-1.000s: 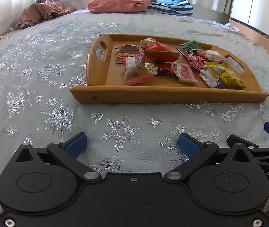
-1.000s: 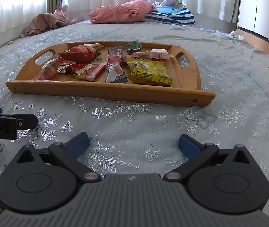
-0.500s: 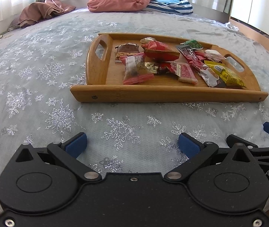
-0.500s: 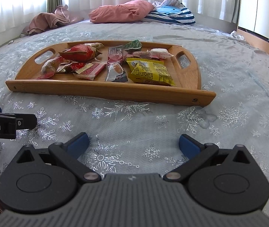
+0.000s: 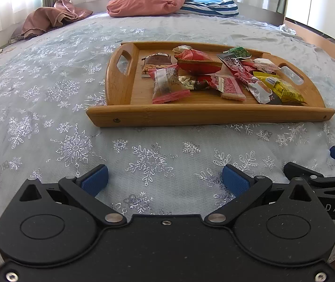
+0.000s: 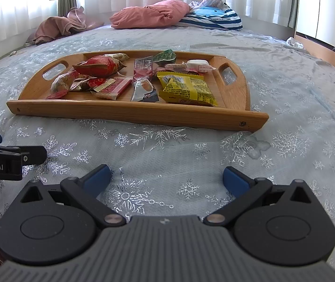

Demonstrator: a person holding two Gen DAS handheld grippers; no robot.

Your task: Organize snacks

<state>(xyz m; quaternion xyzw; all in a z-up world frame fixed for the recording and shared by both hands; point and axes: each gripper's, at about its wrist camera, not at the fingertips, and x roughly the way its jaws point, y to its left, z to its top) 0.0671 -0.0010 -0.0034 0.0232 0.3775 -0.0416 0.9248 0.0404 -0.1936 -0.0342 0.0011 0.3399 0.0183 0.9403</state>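
A wooden tray (image 5: 209, 117) (image 6: 129, 112) with cut-out handles lies on the bed and holds several wrapped snacks. Among them are a puffy red bag (image 5: 199, 62) (image 6: 98, 67), a yellow packet (image 5: 281, 90) (image 6: 187, 90), a pink-edged clear packet (image 5: 167, 82) and a pink wafer bar (image 5: 231, 87) (image 6: 112, 88). My left gripper (image 5: 165, 181) is open and empty, low over the bedspread in front of the tray. My right gripper (image 6: 166, 179) is open and empty too, beside the left one and just as far from the tray.
The bed wears a pale blue cover with silver snowflakes (image 5: 73, 145). A pink pillow (image 6: 151, 17), a striped blue pillow (image 6: 212, 18) and crumpled mauve cloth (image 5: 52, 18) lie at the far end. White curtains hang behind; a wooden floor edge (image 6: 320, 47) shows at right.
Both views have shifted very slightly, the tray sitting a touch differently in each. The snacks have not moved, and both grippers stay open and empty.
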